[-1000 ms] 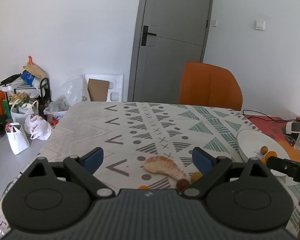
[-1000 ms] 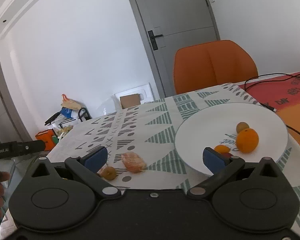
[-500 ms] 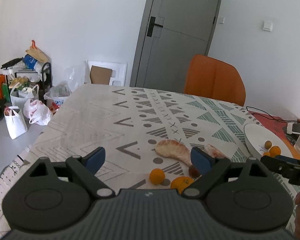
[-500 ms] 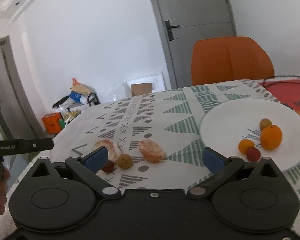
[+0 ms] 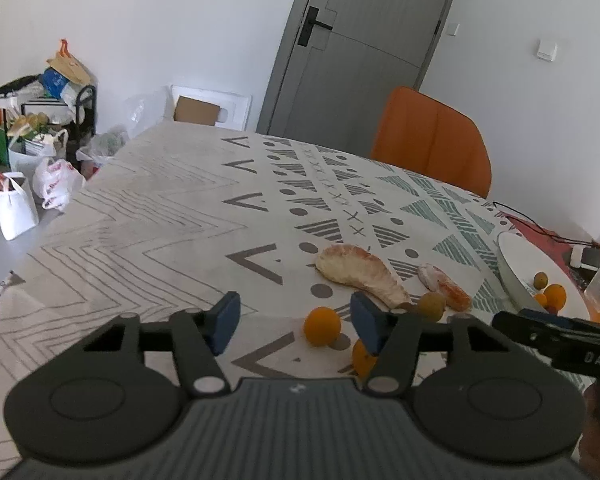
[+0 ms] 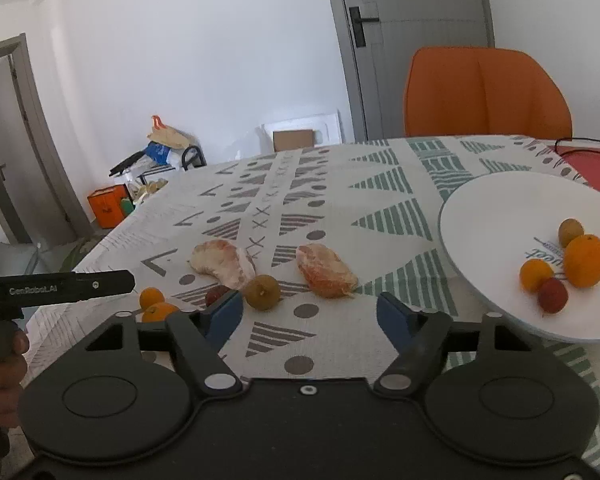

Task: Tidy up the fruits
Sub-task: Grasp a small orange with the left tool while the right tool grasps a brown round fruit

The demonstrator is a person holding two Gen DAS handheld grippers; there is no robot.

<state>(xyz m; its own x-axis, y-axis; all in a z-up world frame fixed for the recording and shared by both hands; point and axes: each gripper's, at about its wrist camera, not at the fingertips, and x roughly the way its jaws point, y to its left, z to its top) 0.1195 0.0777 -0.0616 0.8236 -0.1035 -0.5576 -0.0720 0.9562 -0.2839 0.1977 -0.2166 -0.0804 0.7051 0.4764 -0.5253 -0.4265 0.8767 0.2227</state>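
Pale pomelo segment [image 5: 358, 274] — lengthwise leftward-away

White plate [image 6: 480, 208] holding four fruits, peeled segment [image 6: 326, 271] on tablecloth [image 6: 340, 184]

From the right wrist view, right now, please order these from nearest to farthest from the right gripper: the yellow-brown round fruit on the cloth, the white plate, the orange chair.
1. Yellow-brown round fruit: just beyond the left finger of the right gripper.
2. White plate: on the right side of the table.
3. Orange chair: behind the table, by the door.
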